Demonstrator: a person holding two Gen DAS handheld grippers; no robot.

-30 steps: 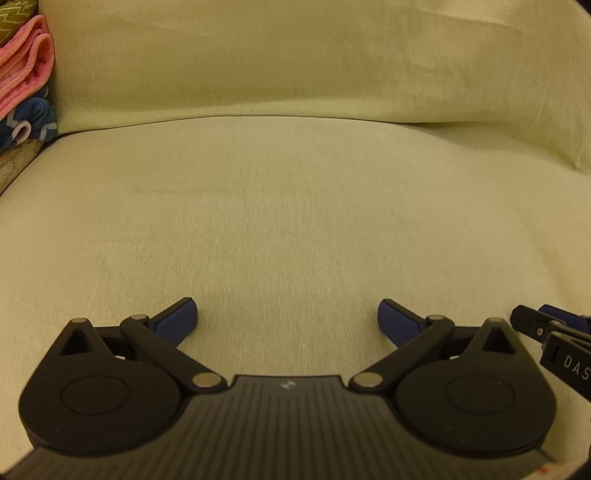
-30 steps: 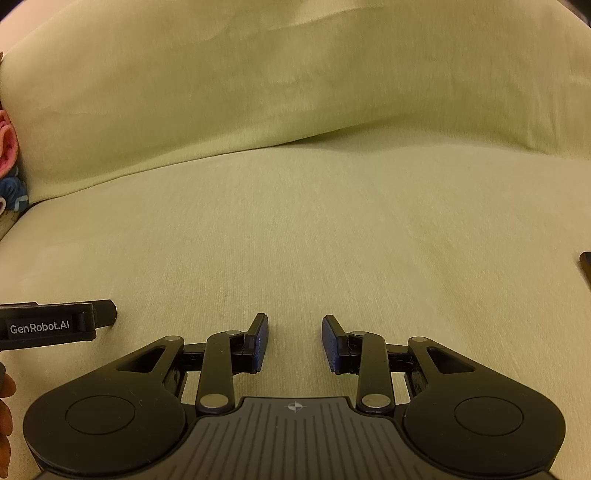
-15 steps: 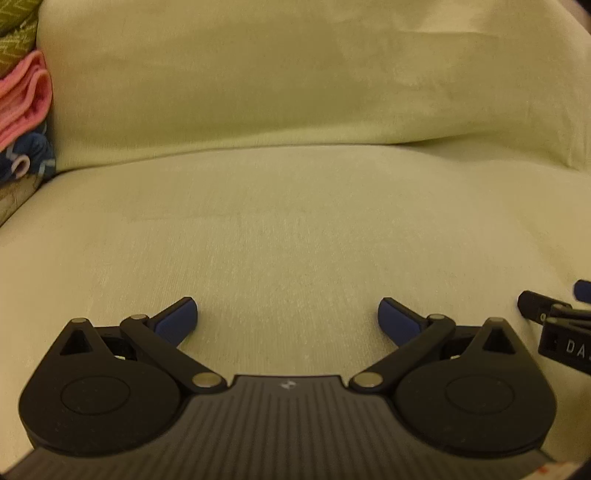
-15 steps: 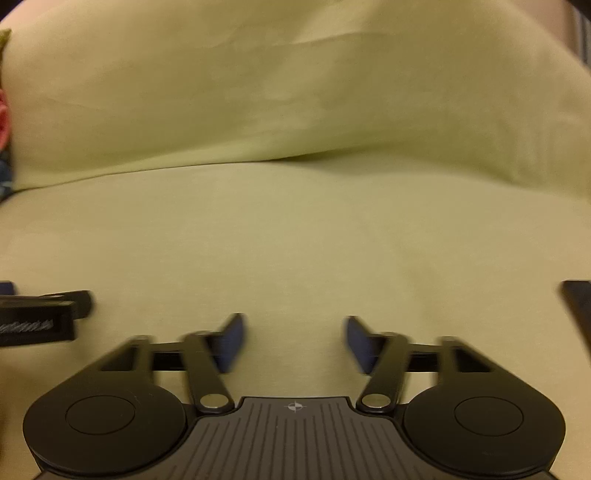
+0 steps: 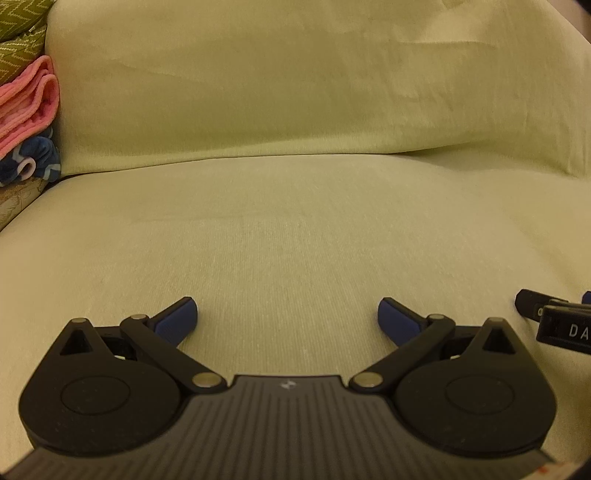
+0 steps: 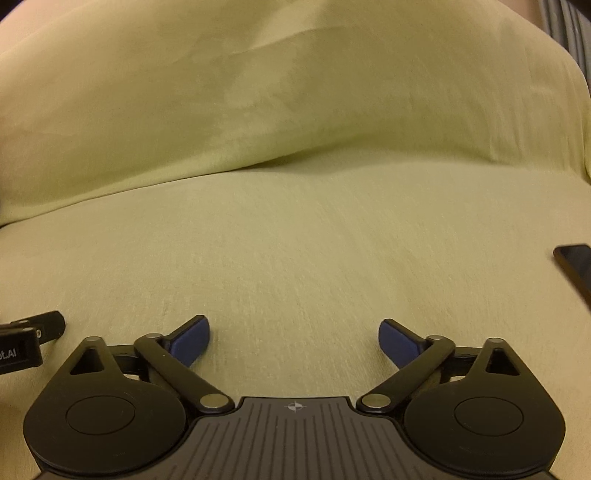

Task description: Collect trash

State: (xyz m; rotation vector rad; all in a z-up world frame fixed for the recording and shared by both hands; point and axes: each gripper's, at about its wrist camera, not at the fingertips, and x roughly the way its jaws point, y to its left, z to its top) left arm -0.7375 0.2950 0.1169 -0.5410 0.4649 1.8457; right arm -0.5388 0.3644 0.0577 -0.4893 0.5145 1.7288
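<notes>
No trash shows in either view. My left gripper (image 5: 287, 316) hangs open over the pale green sofa seat (image 5: 295, 236), nothing between its blue pads. My right gripper (image 6: 294, 338) is over the same seat (image 6: 295, 258), its jaws opening wide with nothing between them. Each gripper's black tip shows at the other view's edge: the right gripper (image 5: 554, 317) at the far right of the left wrist view, the left gripper (image 6: 29, 336) at the far left of the right wrist view. They sit side by side, close together.
The sofa backrest (image 5: 295, 85) rises behind the seat. Folded cloths, pink (image 5: 26, 103) over blue (image 5: 29, 162), are stacked at the left end under an olive patterned cushion (image 5: 18, 26). A dark phone-like slab (image 6: 576, 266) lies on the seat at the right.
The right gripper's jaws have spread from a narrow gap to wide open. Both views have tilted up a little, showing more backrest. The left gripper's jaws stay wide.
</notes>
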